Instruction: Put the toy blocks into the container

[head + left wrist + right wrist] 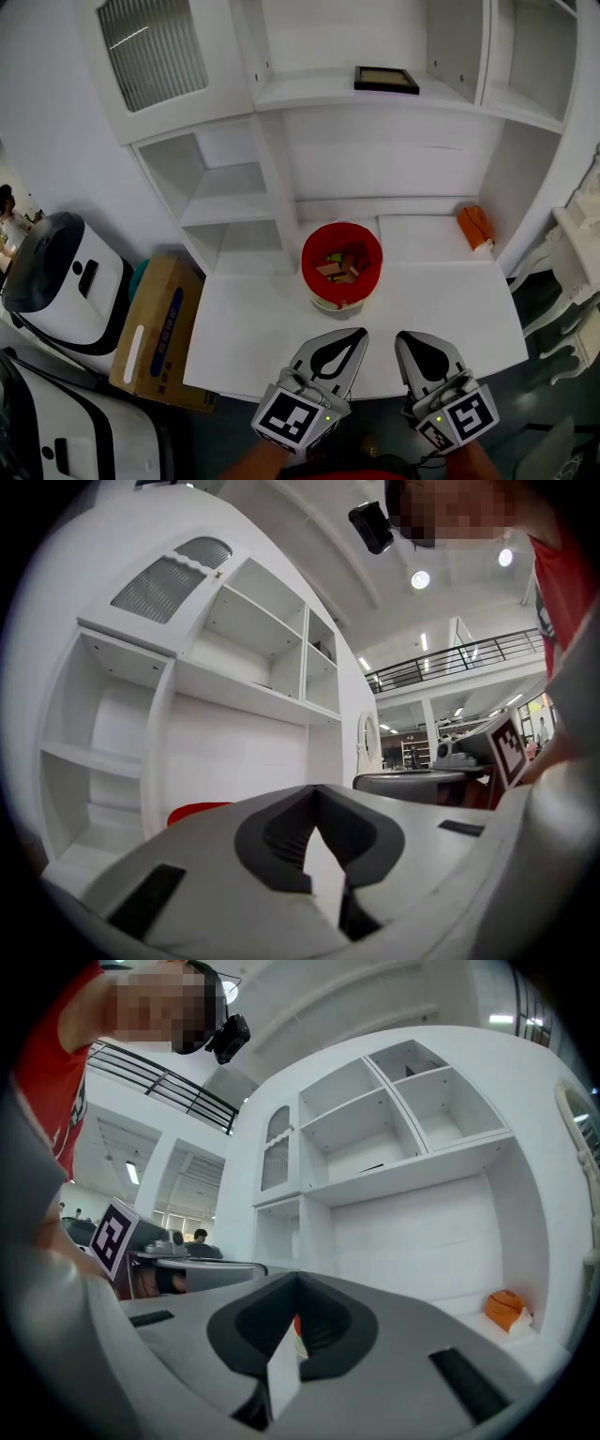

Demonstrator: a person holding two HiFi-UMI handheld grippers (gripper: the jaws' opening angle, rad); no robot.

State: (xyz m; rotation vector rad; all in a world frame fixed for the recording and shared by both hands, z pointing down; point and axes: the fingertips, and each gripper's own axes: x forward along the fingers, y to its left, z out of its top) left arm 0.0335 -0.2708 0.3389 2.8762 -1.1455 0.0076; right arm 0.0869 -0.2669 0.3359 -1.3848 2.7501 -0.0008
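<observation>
A red container (309, 246) stands at the middle back of the white table (253, 337), and several wooden toy blocks (341, 266) lie inside it. My two grippers hover side by side over the table's front edge, short of the container. The left gripper (360, 333) has its jaws together with nothing between them. The right gripper (401, 337) is likewise shut and empty. In the left gripper view the closed jaws (317, 791) fill the lower frame, with the container (192, 810) peeking over them at the left. The right gripper view shows shut jaws (298, 1279).
A white shelf unit rises behind the table, with a dark picture frame (385, 79) on an upper shelf. An orange object (475, 226) lies at the table's back right corner. A cardboard box (157, 330) and a white machine (66, 281) stand at the left.
</observation>
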